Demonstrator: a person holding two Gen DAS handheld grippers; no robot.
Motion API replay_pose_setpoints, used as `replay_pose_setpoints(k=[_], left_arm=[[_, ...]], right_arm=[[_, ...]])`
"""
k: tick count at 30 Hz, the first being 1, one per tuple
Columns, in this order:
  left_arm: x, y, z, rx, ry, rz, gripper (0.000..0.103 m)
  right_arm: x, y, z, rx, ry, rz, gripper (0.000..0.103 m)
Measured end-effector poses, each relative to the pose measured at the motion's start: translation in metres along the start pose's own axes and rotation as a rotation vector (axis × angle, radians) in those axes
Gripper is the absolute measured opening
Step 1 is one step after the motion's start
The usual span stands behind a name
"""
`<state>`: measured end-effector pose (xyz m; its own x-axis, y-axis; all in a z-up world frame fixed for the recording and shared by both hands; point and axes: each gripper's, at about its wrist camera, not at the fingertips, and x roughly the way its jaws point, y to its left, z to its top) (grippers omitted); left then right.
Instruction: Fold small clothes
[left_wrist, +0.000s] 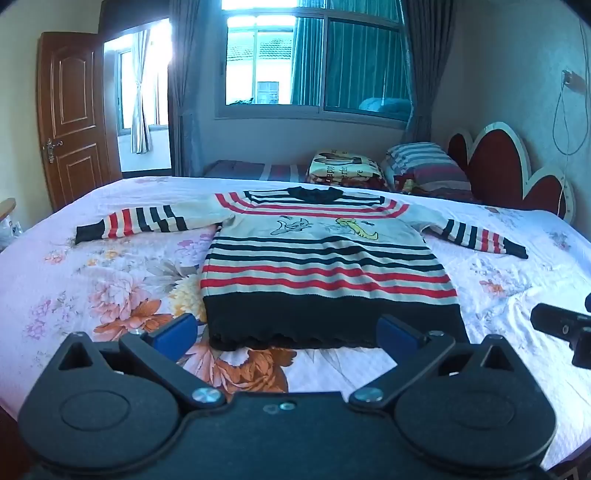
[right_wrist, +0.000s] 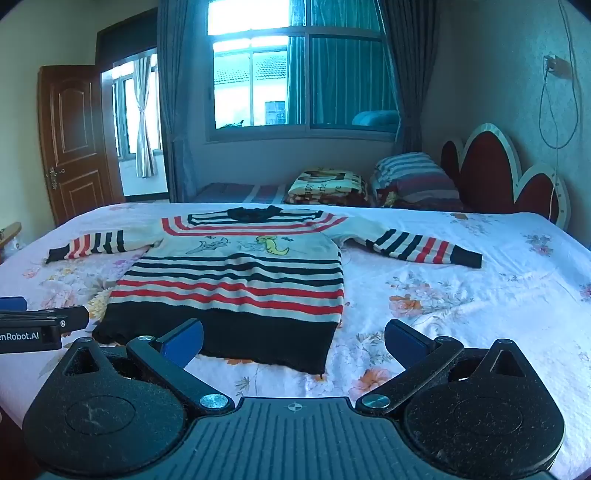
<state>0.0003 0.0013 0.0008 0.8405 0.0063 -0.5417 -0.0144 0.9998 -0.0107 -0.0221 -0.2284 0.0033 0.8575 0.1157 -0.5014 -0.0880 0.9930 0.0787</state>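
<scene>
Right now, as I see it:

Sweater: a small striped sweater (left_wrist: 325, 266) lies flat and face up on the bed, both sleeves spread out to the sides, collar at the far end and dark hem nearest me. Red, black and cream stripes, with cartoon drawings across the chest.

Left gripper: my left gripper (left_wrist: 290, 332) hovers just short of the hem, its blue fingertips (left_wrist: 177, 330) spread wide, one off the hem's left corner and the other over the hem's right part. It holds nothing.

Right gripper: my right gripper (right_wrist: 295, 339) sits near the hem's right corner, blue fingertips (right_wrist: 404, 338) equally wide apart, the left tip over the dark band and the right tip over bare sheet. Nothing is held in it either.

Grippers together: side by side at the near edge of the bed, each showing at the edge of the other's view.

Bed: a pale floral sheet (right_wrist: 461, 295) covers it; the sweater lies about mid-bed.

Far end: a folded blanket (left_wrist: 343, 168) and a striped pillow (left_wrist: 428, 166) rest by the red headboard (left_wrist: 502, 162).

Room: a window (right_wrist: 299, 77) with curtains behind, and a brown door (right_wrist: 74, 140) at the left.
</scene>
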Motion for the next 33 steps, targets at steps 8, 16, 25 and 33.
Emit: replay_pose_setpoints(k=[8,16,25,33], left_arm=[[0.002,-0.006,0.000,0.004,0.008,0.005,0.102],[0.000,-0.002,-0.001,0.005,-0.001,0.001,0.102],[0.000,-0.004,0.001,0.014,-0.009,-0.004,0.102],[-0.002,-0.002,0.002,0.016,-0.013,-0.001,0.102]], right_arm=[[-0.001,-0.001,-0.002,0.005,-0.013,0.003,0.103],[-0.002,-0.006,-0.008,0.002,-0.023,-0.001,0.103],[-0.002,-0.002,-0.003,-0.003,-0.014,-0.005,0.103],[-0.006,-0.003,0.005,0.013,-0.028,-0.019,0.103]])
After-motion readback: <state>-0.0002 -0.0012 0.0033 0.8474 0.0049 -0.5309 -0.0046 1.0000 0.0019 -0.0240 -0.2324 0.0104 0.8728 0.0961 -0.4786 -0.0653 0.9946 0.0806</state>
